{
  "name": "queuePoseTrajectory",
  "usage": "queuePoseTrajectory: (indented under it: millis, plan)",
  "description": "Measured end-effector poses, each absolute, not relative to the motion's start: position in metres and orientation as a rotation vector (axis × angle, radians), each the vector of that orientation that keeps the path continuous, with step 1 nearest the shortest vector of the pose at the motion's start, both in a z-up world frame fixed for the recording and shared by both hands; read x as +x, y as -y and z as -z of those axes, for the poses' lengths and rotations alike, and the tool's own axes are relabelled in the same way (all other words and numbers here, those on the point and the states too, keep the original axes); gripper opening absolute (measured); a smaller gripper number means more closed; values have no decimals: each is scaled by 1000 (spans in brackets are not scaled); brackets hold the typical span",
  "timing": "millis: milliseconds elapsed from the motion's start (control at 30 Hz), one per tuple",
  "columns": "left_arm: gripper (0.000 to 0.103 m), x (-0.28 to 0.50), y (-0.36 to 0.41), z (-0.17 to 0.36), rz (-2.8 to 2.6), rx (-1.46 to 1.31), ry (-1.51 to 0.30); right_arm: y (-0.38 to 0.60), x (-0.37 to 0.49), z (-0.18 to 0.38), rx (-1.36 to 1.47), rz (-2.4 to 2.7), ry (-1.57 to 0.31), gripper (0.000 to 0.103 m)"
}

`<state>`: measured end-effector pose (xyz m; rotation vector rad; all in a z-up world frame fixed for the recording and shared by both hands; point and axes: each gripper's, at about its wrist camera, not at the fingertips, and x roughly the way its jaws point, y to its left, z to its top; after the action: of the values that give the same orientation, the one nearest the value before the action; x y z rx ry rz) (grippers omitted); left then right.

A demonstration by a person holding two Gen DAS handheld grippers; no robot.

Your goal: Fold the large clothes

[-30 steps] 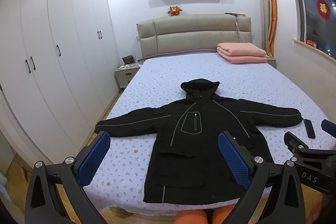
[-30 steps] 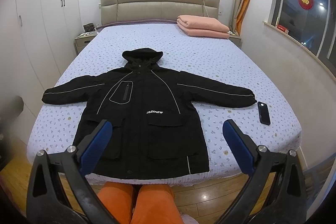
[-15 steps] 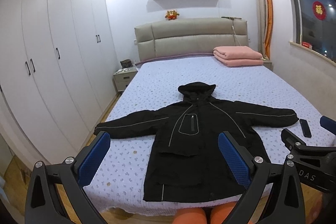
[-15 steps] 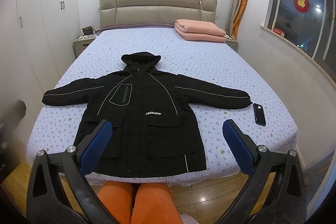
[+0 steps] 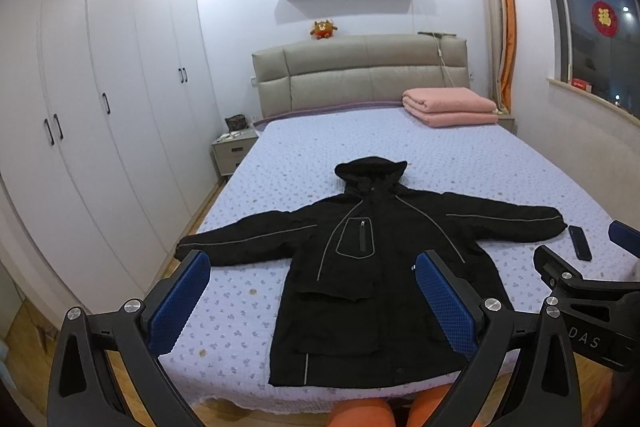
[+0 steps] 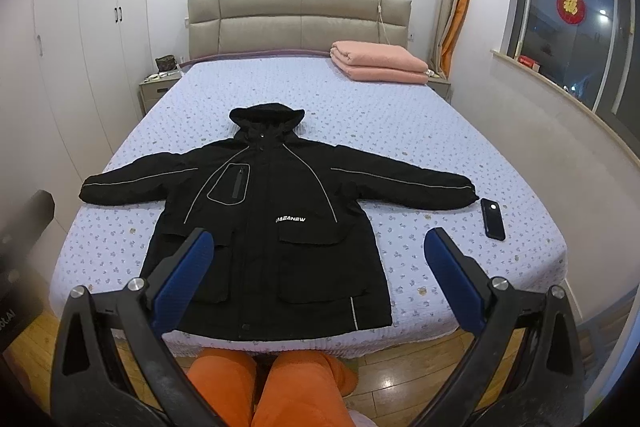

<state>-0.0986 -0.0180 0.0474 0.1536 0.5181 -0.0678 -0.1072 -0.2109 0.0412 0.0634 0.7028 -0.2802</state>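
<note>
Wardrobe doors (image 5: 100, 115) are seen in full only in the left wrist view; "HAEANEW" on the jacket chest is read only in the right wrist view. The black hooded jacket (image 6: 264, 219) is laid flat, front up, sleeves spread, at the foot of the bed (image 6: 400, 123). A phone (image 6: 493, 219) lies just beside its right cuff. Left gripper (image 5: 312, 303) and right gripper (image 6: 320, 279) are held spread wide, empty, above the hem. "DAS" is read on the right gripper's body.
</note>
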Motion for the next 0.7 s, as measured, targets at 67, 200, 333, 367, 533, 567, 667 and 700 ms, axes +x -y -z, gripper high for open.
queuePoseTrajectory:
  millis: [67,200,333,367,533,567,667,700]
  plan:
    - [102,-82,24,-39,70,157,-535,215,-93,-32,67,276,-720,103]
    - [102,-32,43,-11,78,165,-590,233,-56,-1,89,278,-769,103]
    - [102,30,67,23,96,158,-648,260,-6,42,126,291,-848,103]
    - [102,48,74,32,100,160,-660,269,6,53,136,300,-863,103]
    - [102,147,127,99,197,184,-753,316,76,122,213,306,-921,103]
    - [102,164,138,113,215,185,-781,326,88,135,244,298,-919,103]
    - [102,212,176,149,263,204,-857,363,115,164,299,309,-943,103]
    - [102,219,187,154,274,217,-864,372,120,167,303,318,-950,103]
